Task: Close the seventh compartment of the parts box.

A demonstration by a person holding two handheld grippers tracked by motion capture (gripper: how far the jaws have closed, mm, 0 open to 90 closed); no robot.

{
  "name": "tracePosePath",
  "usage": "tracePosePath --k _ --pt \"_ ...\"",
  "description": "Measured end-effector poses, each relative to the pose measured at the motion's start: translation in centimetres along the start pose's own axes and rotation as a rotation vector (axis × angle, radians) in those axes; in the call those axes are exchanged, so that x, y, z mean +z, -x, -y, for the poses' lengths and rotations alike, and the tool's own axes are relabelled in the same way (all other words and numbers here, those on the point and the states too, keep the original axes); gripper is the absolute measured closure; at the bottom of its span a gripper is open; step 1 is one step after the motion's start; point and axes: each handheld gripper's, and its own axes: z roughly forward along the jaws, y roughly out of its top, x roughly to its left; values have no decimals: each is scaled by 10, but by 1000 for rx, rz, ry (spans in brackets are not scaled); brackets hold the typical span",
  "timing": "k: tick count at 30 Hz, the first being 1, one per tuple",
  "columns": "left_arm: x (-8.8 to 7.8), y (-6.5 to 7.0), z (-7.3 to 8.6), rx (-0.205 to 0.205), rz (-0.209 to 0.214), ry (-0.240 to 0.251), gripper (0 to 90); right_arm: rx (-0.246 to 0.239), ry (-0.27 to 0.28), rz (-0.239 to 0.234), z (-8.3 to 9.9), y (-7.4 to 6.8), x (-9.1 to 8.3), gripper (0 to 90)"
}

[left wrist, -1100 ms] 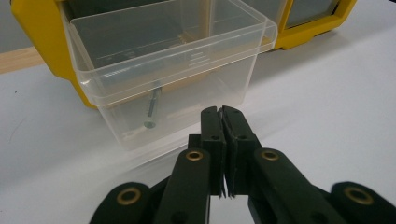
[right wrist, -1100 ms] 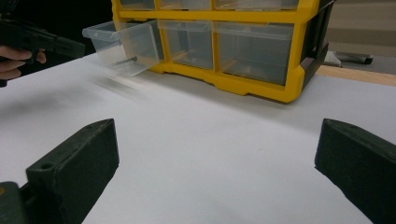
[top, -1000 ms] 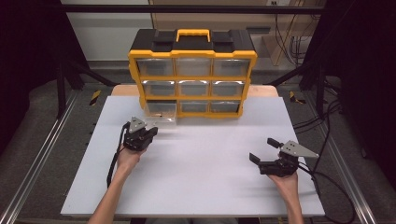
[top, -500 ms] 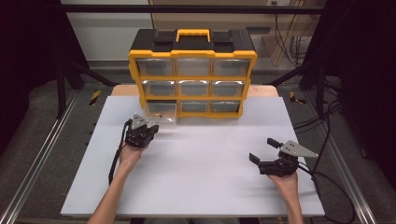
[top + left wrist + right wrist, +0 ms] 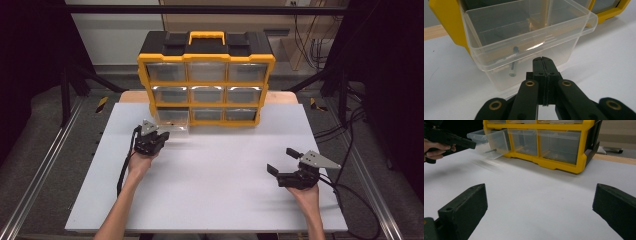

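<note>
My left gripper (image 5: 543,61) has jaws pressed together, nothing btwn them, tips just short of the clear drawer (image 5: 524,47) front at 12 o'clock. Drawer's pulled partway out of the bottom-left slot of the yellow organizer (image 5: 206,80); a bolt (image 5: 513,63) lies inside. My right gripper (image 5: 285,160) sits w/ jaws wide apart, empty, well off at 4 o'clock on the white table (image 5: 215,185). Step, I judge: closing the drawer. Next: nudge its front straight in w/ the shut tips.

A lab or workshop: a white table (image 5: 210,200) inside a metal frame (image 5: 40,180), cables (image 5: 350,135) trailing beyond its right edge, a yellow parts cabinet (image 5: 206,80) at its far edge.
</note>
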Motion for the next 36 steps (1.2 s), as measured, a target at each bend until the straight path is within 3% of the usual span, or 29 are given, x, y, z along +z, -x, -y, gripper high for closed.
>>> tracePosePath --k 36 --pt "13 -5 2 4 -7 4 890 -2 -1 4 0 1 -1 4"
